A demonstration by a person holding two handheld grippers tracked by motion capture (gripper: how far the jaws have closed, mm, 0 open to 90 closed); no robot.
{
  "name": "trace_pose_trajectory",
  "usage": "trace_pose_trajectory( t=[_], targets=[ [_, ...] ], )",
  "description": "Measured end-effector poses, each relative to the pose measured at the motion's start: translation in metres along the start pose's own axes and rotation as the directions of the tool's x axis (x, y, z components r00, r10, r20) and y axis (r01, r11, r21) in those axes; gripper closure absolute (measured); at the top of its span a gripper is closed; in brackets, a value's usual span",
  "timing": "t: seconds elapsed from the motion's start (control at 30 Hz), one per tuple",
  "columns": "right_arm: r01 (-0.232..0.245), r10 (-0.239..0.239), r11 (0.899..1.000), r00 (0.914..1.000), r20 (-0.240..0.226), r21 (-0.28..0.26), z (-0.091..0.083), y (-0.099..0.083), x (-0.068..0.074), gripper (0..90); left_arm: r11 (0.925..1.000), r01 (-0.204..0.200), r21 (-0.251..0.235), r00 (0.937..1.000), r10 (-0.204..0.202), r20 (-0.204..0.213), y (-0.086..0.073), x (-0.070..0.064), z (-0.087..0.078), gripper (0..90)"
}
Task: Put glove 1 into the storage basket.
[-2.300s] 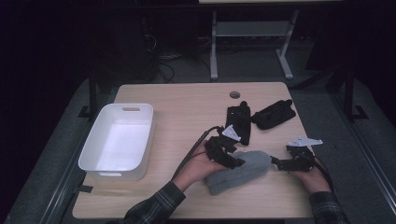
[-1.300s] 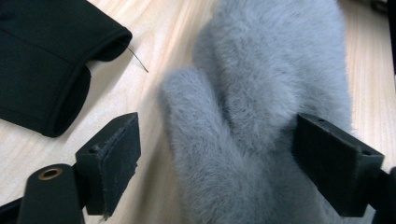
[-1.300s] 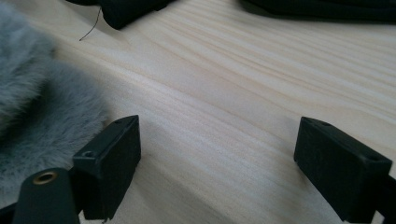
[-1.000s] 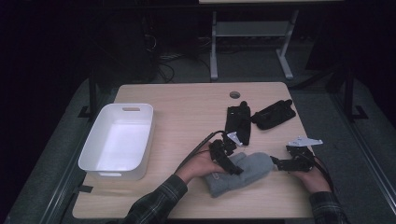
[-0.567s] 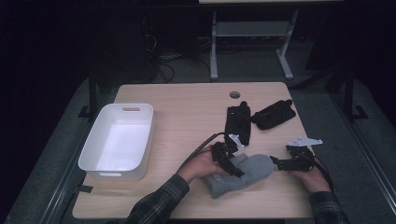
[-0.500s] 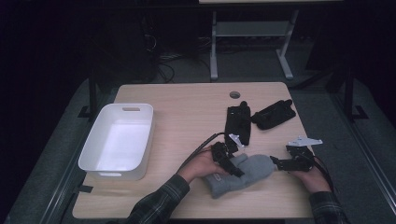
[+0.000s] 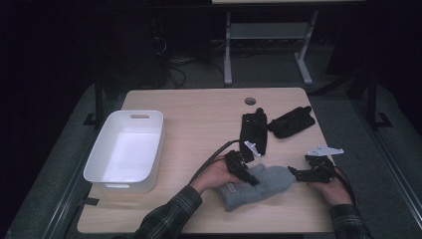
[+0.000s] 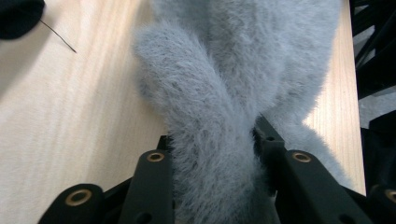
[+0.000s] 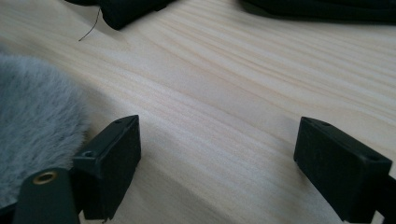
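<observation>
My left gripper (image 7: 247, 175) pinches a fold of the grey mitten (image 7: 259, 185), which lies at the table's (image 7: 199, 109) near edge, around 5 o'clock; my right gripper (image 7: 297, 174) gapes wide just beside the mitten's tip, at its 3 o'clock; two black items (image 7: 254, 130) at 1 o'clock, white bin (image 7: 124, 152) at 9; wood top pale, room beyond dark, a metal stand (image 7: 268, 45) at 12.
</observation>
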State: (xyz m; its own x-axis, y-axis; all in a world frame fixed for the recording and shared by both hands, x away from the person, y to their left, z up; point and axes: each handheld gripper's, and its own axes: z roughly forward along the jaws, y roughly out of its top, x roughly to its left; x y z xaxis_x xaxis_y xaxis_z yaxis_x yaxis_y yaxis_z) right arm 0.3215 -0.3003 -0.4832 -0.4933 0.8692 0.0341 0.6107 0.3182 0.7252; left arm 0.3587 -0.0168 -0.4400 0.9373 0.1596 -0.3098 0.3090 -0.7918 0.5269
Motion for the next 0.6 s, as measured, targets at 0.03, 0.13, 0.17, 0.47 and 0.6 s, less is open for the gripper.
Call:
trace_pose_trajectory(
  t=[0.03,0.13,0.17,0.47,0.6],
  targets=[
    [0.000,0.000,1.000,1.0000,0.000,0.000,0.000,0.000,0.000,14.5,0.9999,0.004,-0.013,1.0000,-0.004,-0.003,0.000,-0.002,-0.001,68.5],
    [-0.003,0.003,1.000,1.0000,-0.003,-0.001,0.000,0.000,0.000,14.5,0.9995,0.009,-0.030,0.9999,-0.009,-0.010,0.001,-0.004,-0.007,71.1],
    [-0.003,0.003,1.000,1.0000,-0.004,-0.002,0.000,0.000,-0.001,14.5,0.9992,0.004,-0.039,0.9999,-0.005,-0.011,0.001,-0.005,-0.010,72.5],
    [-0.001,0.001,1.000,1.0000,-0.001,0.000,0.000,0.000,0.000,14.5,0.9964,0.026,-0.081,0.9997,-0.026,-0.002,-0.001,-0.007,-0.026,78.5],
    [0.000,0.000,1.000,1.0000,-0.001,0.000,0.000,0.000,0.000,14.5,0.9971,0.019,-0.073,0.9998,-0.019,0.005,-0.002,-0.006,-0.025,76.4]
  ],
)
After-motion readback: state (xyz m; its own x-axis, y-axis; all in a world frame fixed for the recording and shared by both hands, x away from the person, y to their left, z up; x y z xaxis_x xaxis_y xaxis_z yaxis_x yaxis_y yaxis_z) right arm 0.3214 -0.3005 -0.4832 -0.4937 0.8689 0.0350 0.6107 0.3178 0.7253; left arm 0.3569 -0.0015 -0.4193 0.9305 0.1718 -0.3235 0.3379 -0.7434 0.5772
